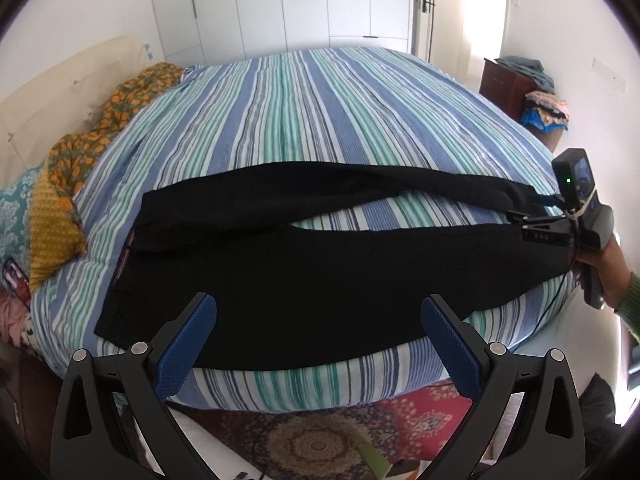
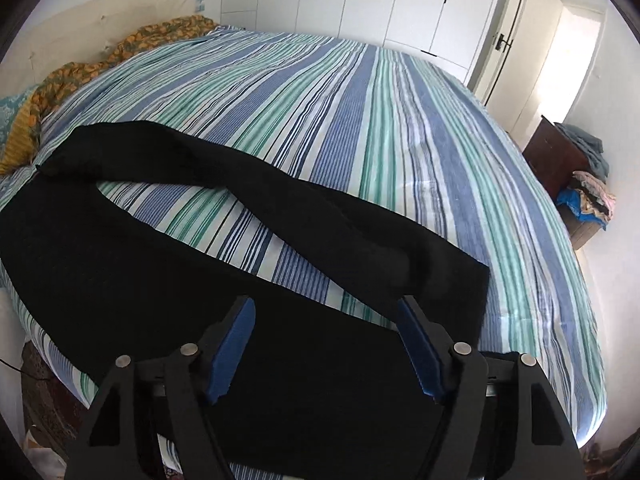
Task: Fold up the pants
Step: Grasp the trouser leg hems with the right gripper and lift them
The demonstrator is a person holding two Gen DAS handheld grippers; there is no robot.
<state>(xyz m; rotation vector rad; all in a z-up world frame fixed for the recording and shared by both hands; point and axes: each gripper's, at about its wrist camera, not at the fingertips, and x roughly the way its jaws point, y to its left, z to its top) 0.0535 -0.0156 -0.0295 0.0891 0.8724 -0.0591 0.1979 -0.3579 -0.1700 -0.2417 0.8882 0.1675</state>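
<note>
Black pants [image 1: 320,248] lie flat across the striped bed [image 1: 300,120], waistband at the left [image 1: 120,276] and the two legs spread in a narrow V toward the right. My left gripper [image 1: 318,300] hovers open over the near leg by the bed's front edge, nothing between its blue pads [image 1: 188,344]. My right gripper [image 1: 520,222], held by a hand in a green sleeve [image 1: 616,276], is at the leg ends on the right. In the right wrist view, the right gripper [image 2: 325,302] stands open above the near leg [image 2: 120,272], its right finger beside the far leg's hem [image 2: 440,272].
An orange floral blanket [image 1: 120,100] and pillows bunch at the headboard on the left. White wardrobes [image 1: 300,0] line the far wall. A dark wooden cabinet [image 1: 504,84] with piled clothes stands at the right. A patterned rug [image 1: 320,440] covers the floor before the bed.
</note>
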